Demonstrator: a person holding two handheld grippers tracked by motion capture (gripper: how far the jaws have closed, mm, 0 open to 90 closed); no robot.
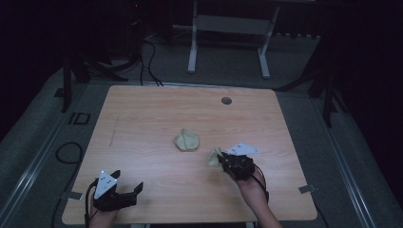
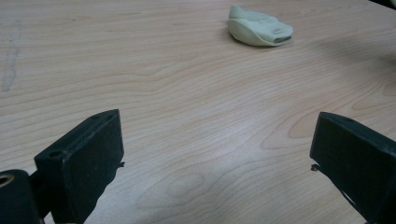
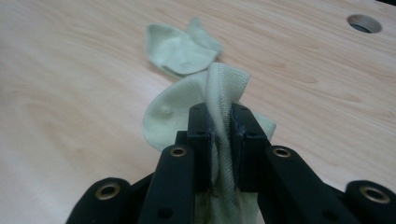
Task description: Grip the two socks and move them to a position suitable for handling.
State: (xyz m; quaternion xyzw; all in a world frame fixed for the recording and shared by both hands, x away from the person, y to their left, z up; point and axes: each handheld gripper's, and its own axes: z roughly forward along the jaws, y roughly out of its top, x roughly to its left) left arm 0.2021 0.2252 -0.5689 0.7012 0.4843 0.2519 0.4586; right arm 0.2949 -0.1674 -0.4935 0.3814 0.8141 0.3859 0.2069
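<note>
Right gripper had its jaws pinched tight on one sock, probably to pair it with the other sock; left gripper sat wide open, holding nothing.

Pale green socks, light wood table

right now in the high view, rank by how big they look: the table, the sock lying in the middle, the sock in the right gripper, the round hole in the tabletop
1. table
2. sock lying in the middle
3. sock in the right gripper, though part of it is hidden by the jaws, so its true size is unsure
4. round hole
</note>
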